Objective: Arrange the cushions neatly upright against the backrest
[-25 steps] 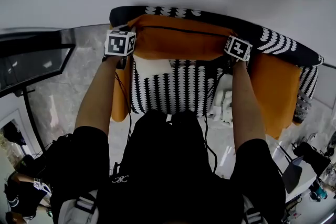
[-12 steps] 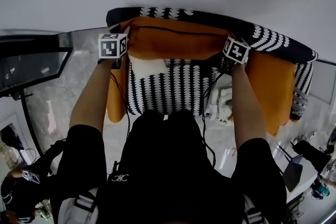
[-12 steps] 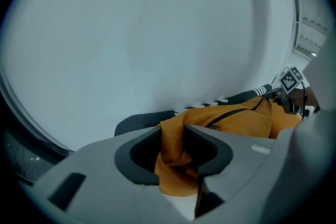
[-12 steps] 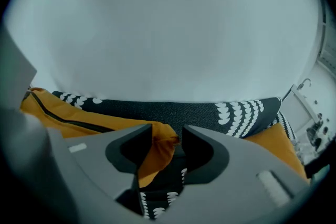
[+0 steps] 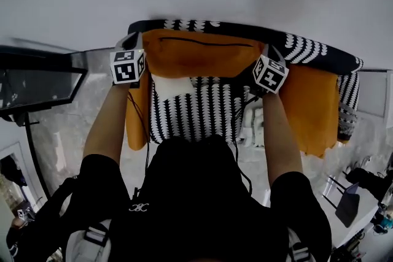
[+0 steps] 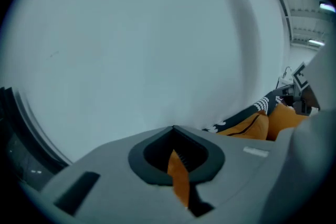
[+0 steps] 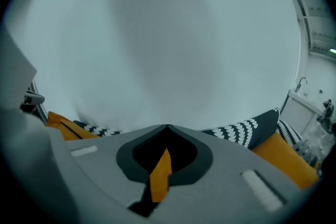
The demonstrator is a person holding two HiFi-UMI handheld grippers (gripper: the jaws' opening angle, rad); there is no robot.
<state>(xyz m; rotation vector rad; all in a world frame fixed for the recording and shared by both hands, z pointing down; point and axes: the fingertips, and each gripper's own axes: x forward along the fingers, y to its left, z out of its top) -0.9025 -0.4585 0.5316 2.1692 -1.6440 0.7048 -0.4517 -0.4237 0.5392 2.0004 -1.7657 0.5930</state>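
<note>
left gripper [image 6: 176, 152] and right gripper [image 7: 165, 152]: each pair of jaws had just been closing and stood all but together, pinching a thin fold of orange fabric. the fabric belonged to the orange cushion [image 5: 199, 55], which you held by its two upper corners, one in each gripper. this two-point hold was probably chosen so that the cushion hung flat and level and could be set evenly along the backrest [image 5: 307, 46]. the cushion spanned the space between the grippers, in front of the black-and-white patterned backrest, with its top edge just below the backrest's top. whether its lower edge touched the seat [image 5: 202, 107] could not be told. it looked plain orange, wide and rectangular, with a dark line, perhaps a zip, running near its top edge, and it seemed soft enough to sag if released unevenly. a second orange cushion [image 5: 313, 101] lay at the sofa's right end, apparently slumped and not yet stood upright. a white piece [image 5: 174, 84] lay on the seat below the held cushion.
</note>
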